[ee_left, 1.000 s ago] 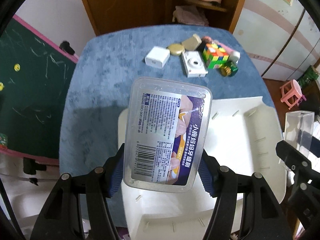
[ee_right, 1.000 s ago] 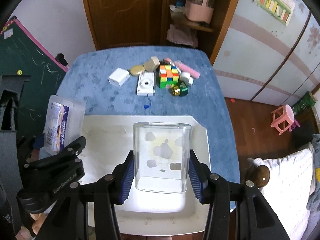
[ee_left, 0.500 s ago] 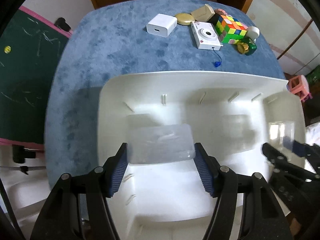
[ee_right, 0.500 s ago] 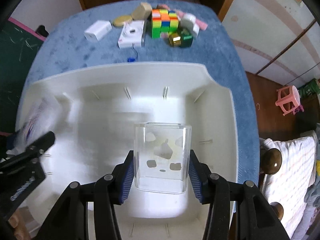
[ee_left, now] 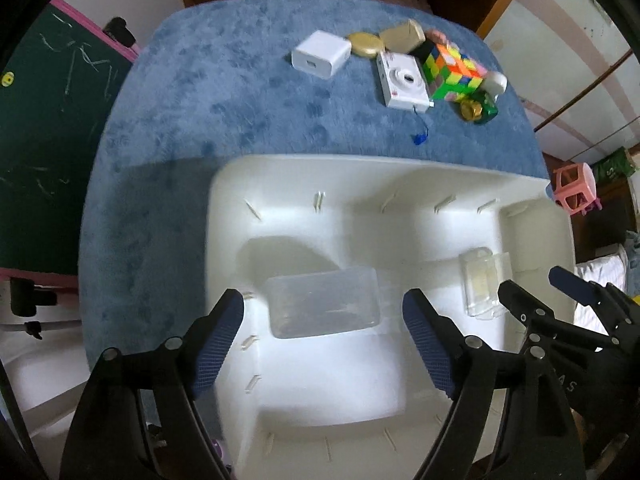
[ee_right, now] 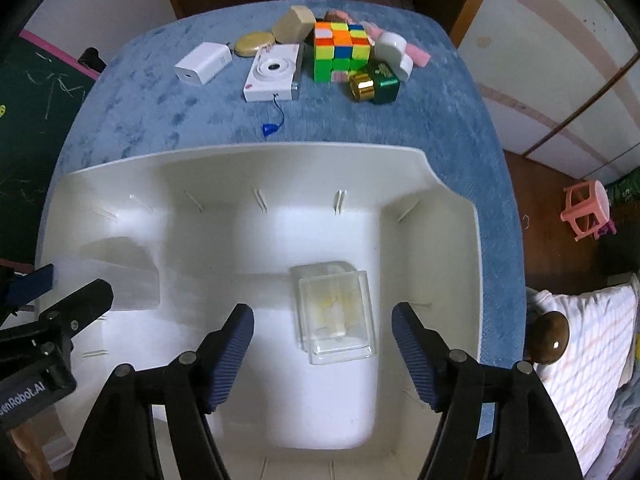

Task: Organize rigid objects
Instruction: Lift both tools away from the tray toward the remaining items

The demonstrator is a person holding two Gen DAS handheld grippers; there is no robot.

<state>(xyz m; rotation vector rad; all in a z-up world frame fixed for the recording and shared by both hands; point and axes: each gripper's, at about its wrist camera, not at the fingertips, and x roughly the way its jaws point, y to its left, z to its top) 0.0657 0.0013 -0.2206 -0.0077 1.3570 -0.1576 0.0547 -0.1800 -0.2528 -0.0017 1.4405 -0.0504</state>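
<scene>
A white bin [ee_left: 224,208] [ee_right: 468,240] stands on the blue table. On its floor lies a flat clear plastic box [ee_left: 323,307], seen blurred at the left in the right wrist view [ee_right: 120,276]. My left gripper [ee_left: 323,340] hangs over it, jaws opening, pads clear of the box. A small clear square box [ee_right: 336,312] [ee_left: 482,286] rests on the bin floor to the right. Above that one my right gripper [ee_right: 323,350] [ee_left: 560,304] is opening too, its pads apart from the box.
Beyond the bin on the table sit a white charger [ee_right: 202,63], a gold round tin [ee_right: 251,44], a beige block [ee_right: 294,24], a white toy camera [ee_right: 274,76], a colour cube [ee_right: 340,50], a green bottle with gold cap [ee_right: 374,83] and a white jar [ee_right: 392,50]. A chalkboard [ee_left: 48,128] stands left.
Both grippers came down into the bin and let go. The flat box and the square box now rest on the bin floor, and both pairs of jaws have spread.
</scene>
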